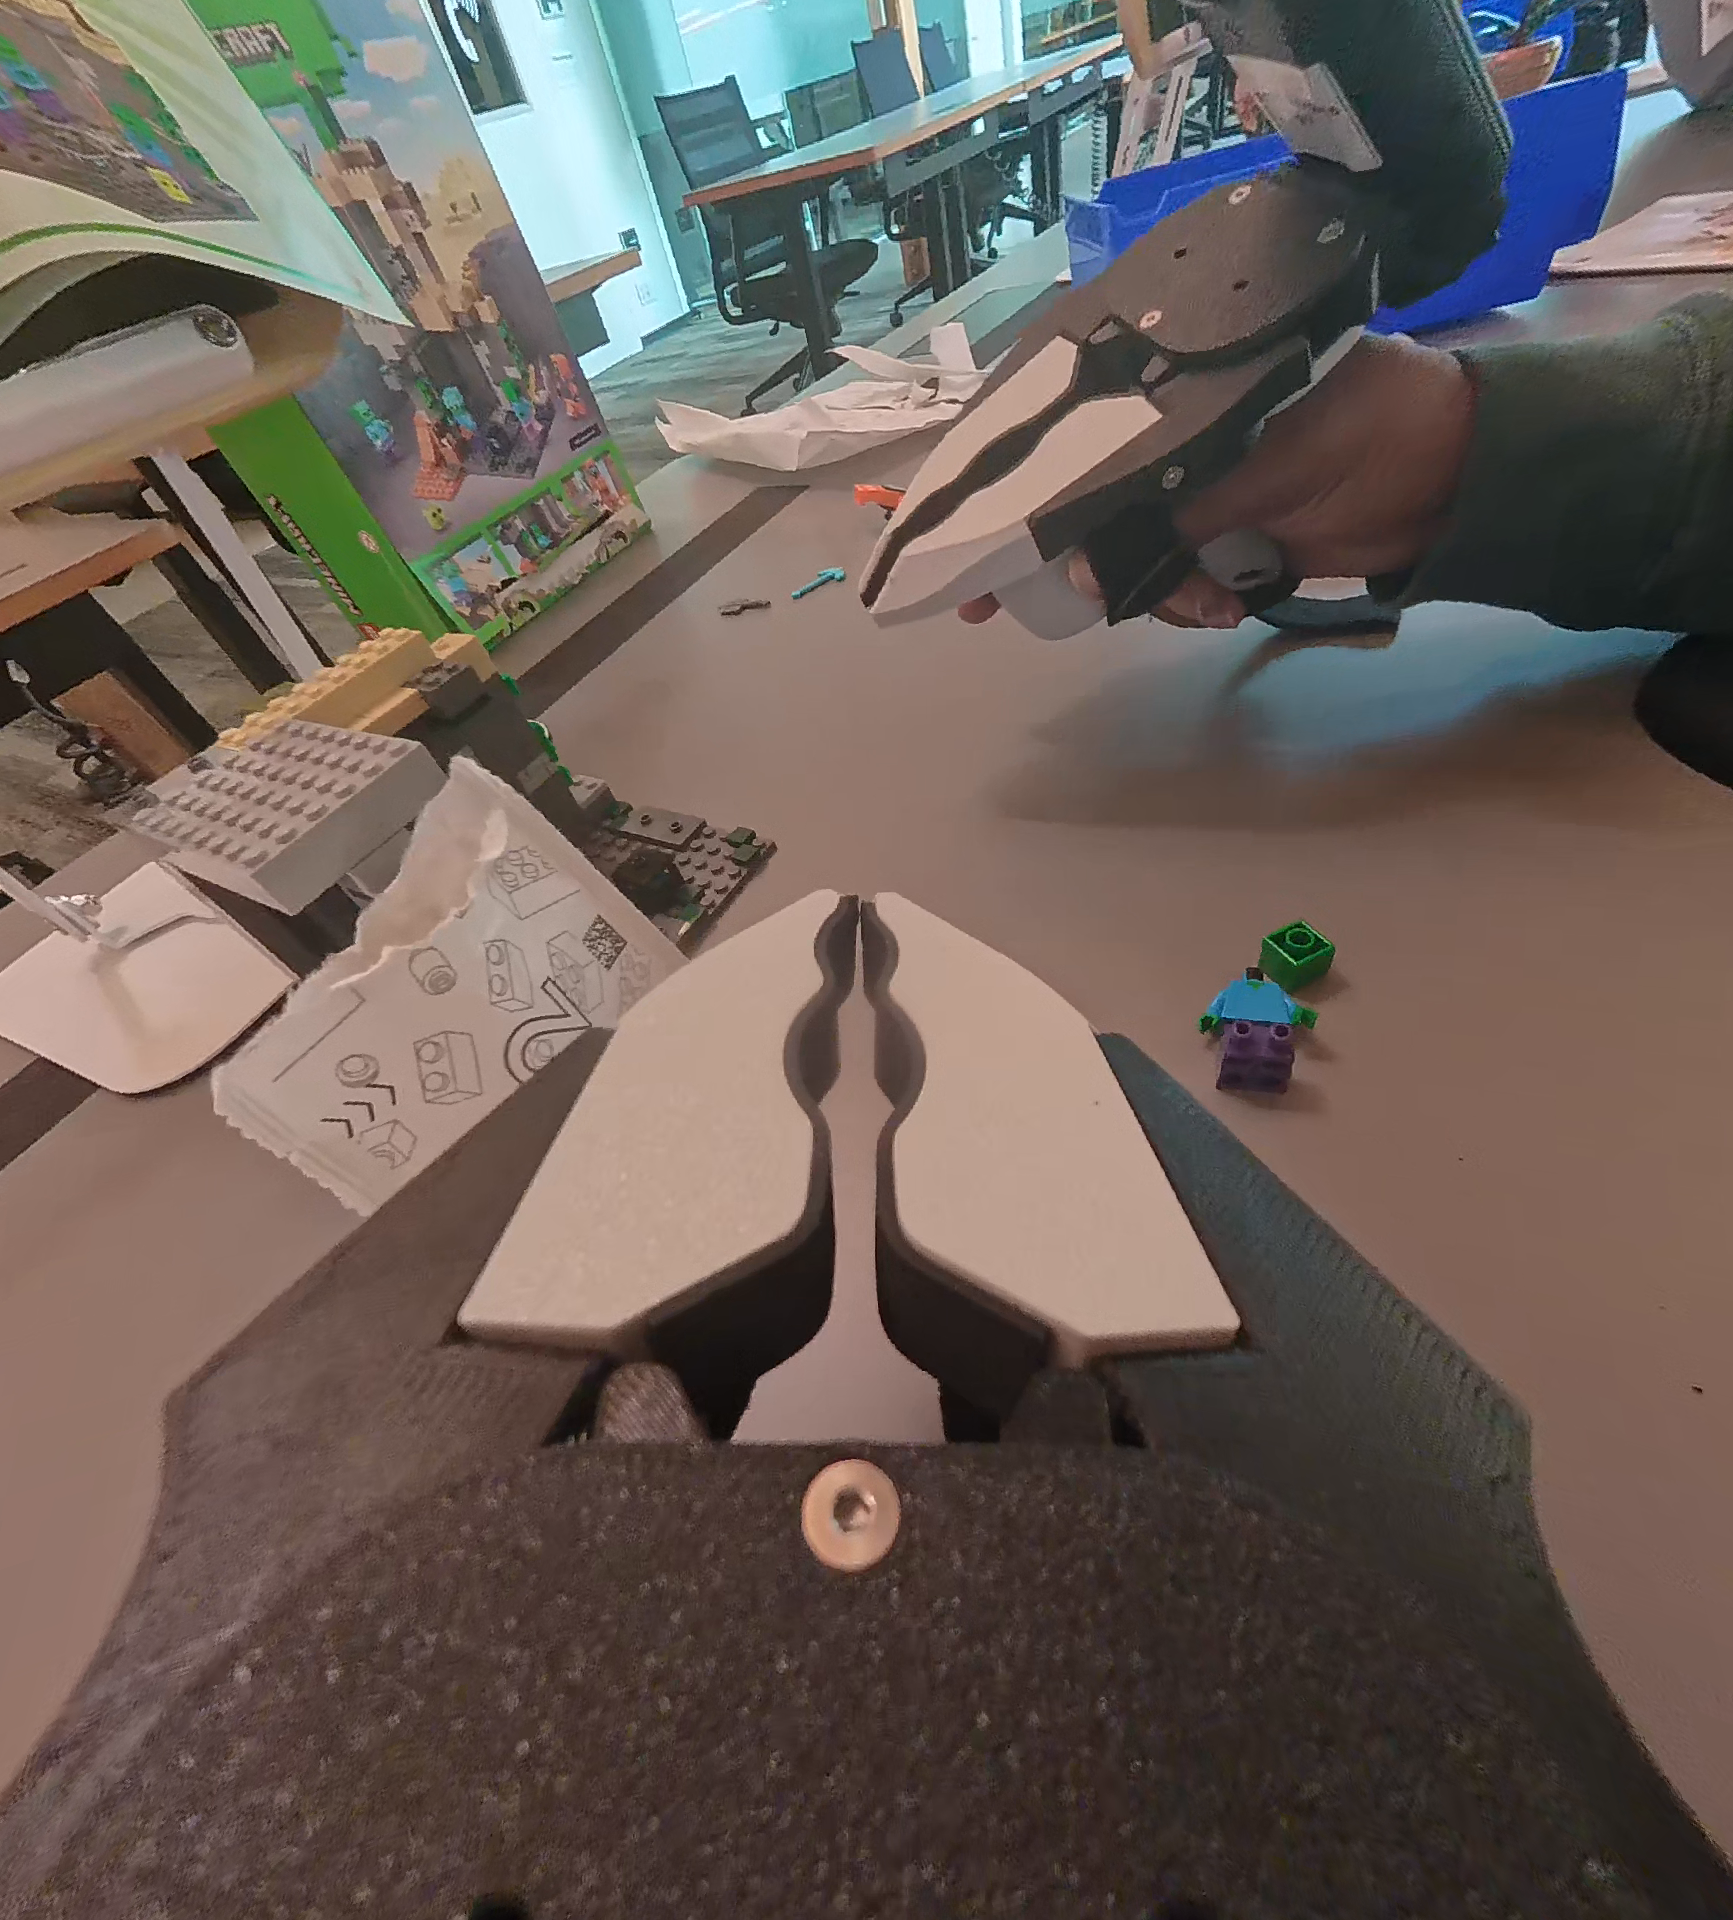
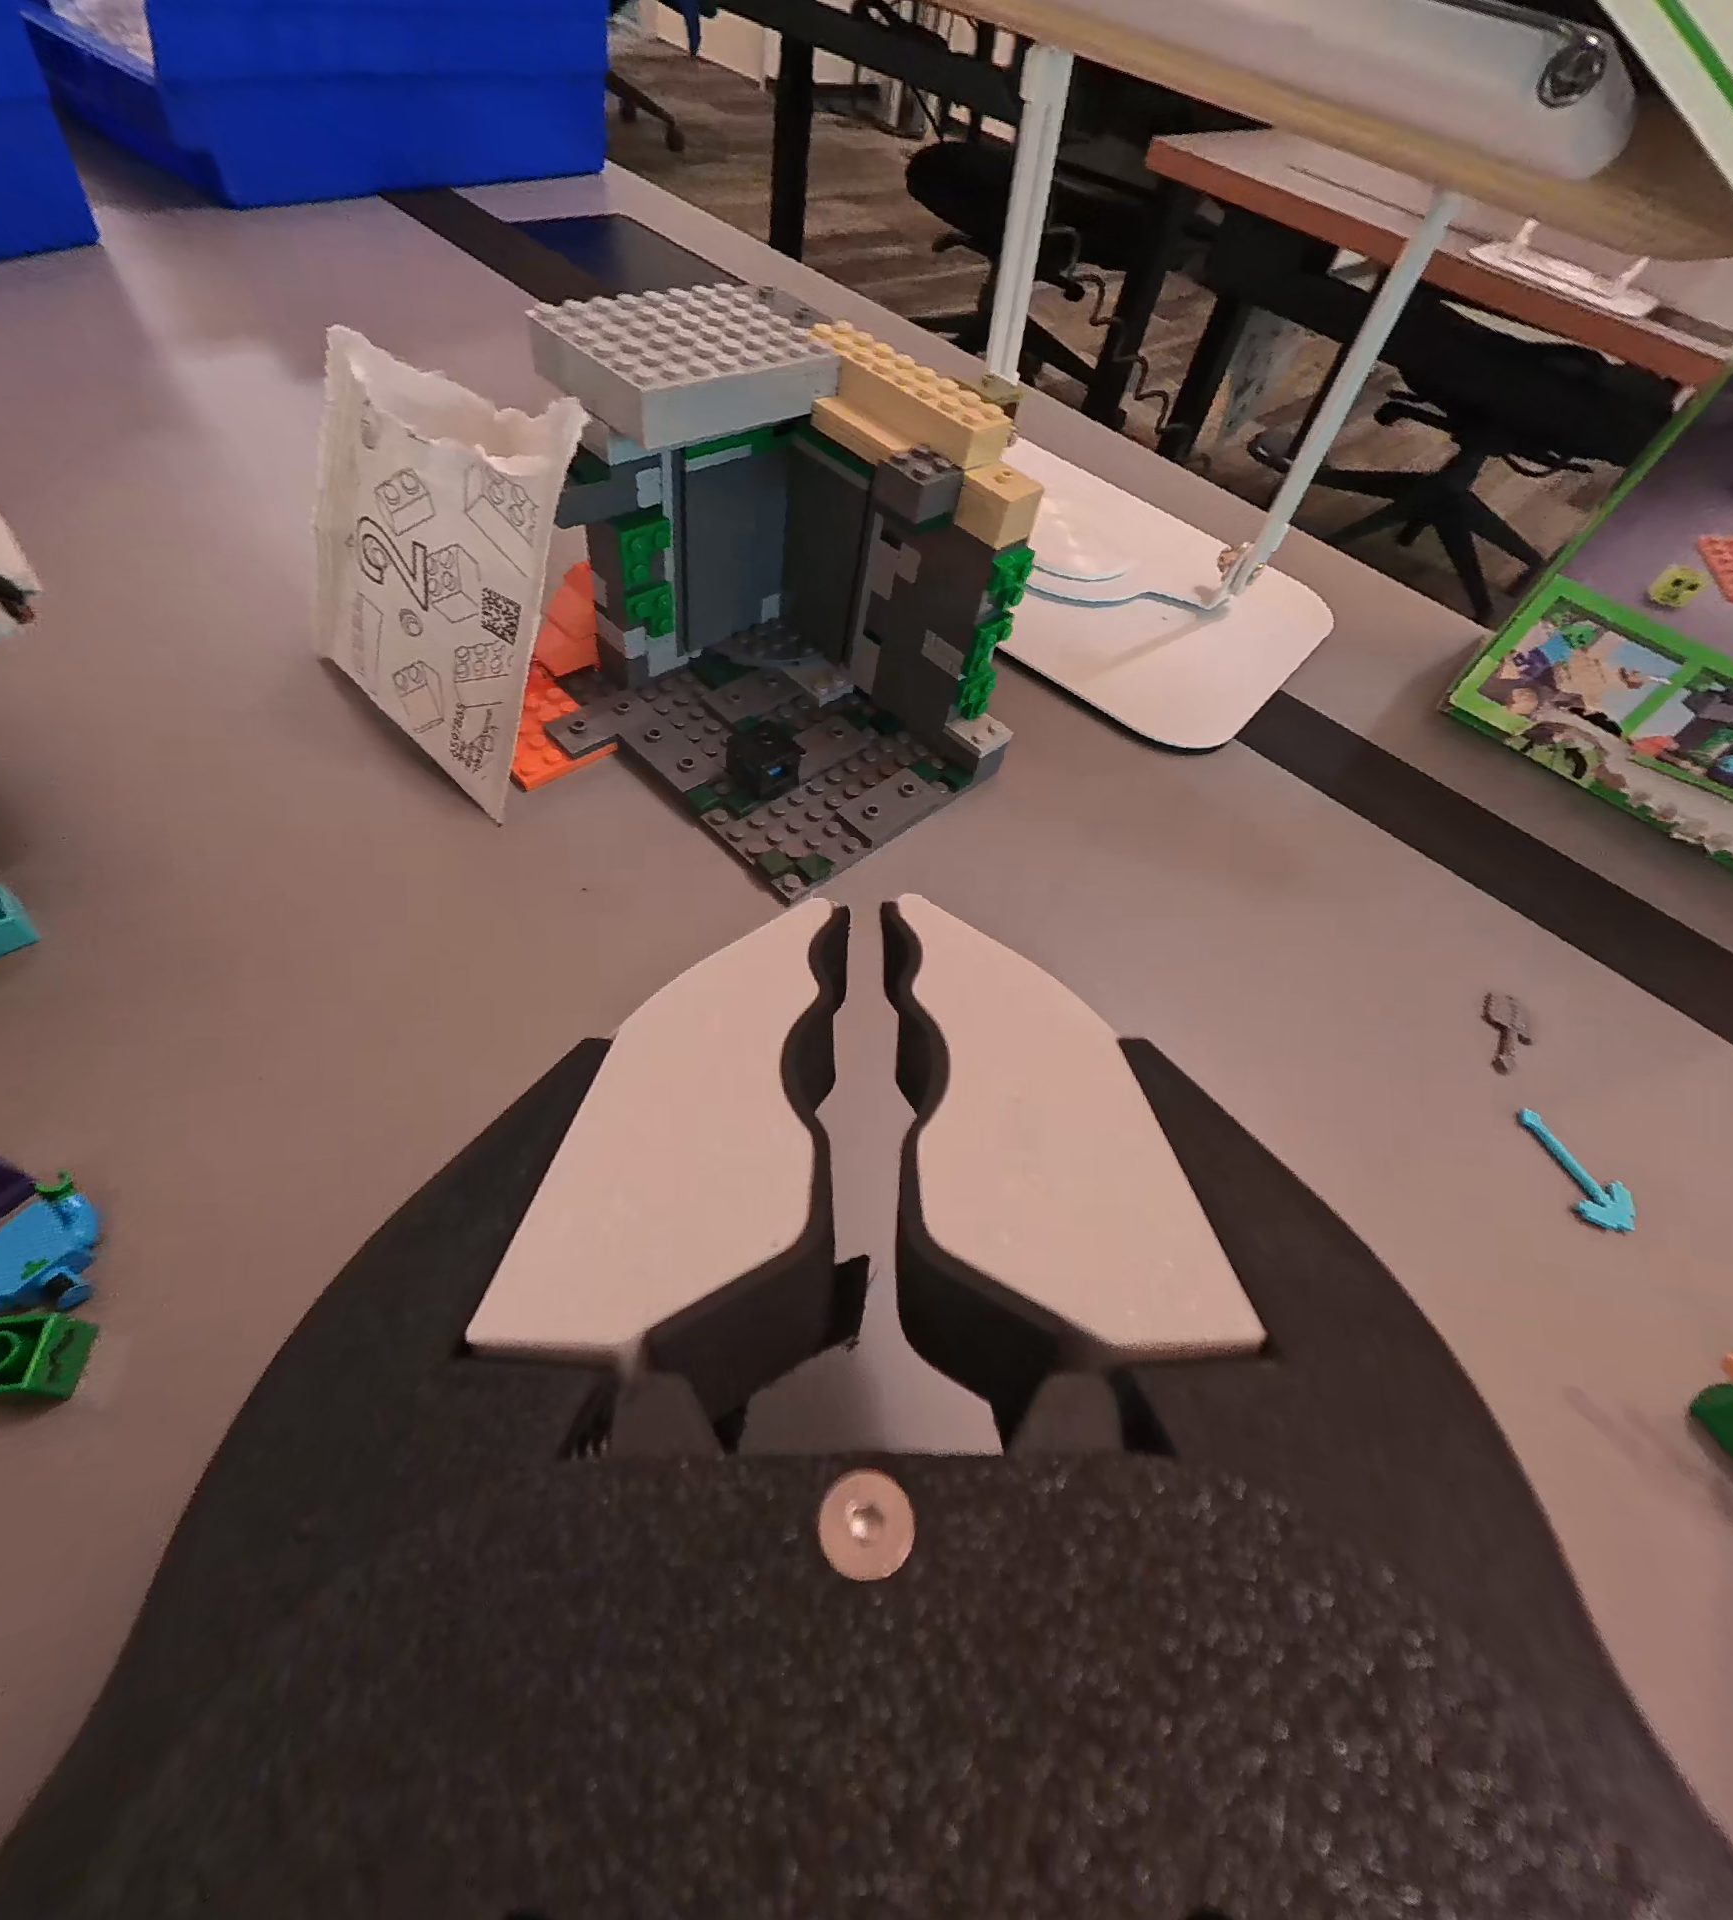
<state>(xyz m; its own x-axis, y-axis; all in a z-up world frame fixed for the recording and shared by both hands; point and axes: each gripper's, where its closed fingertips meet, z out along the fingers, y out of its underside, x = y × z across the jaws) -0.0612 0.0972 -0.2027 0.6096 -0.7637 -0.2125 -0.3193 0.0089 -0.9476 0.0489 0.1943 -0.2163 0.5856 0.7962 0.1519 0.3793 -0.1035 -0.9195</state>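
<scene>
Fingers of the left gripper [image 1: 860,914] are touching together on nothing. The right gripper [image 2: 864,920] is sitting slightly apart, empty, near the brick house [image 2: 779,582], which looks stiff but breakable.

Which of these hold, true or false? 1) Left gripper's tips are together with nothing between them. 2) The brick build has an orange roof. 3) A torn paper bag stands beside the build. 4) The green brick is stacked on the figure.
1) True: the left gripper shows its tips meeting on air.
2) False: the brick build is topped by a grey plate and tan bricks.
3) True: the paper bag stands beside it.
4) False: the green brick lies on the table beside the figure.
</scene>
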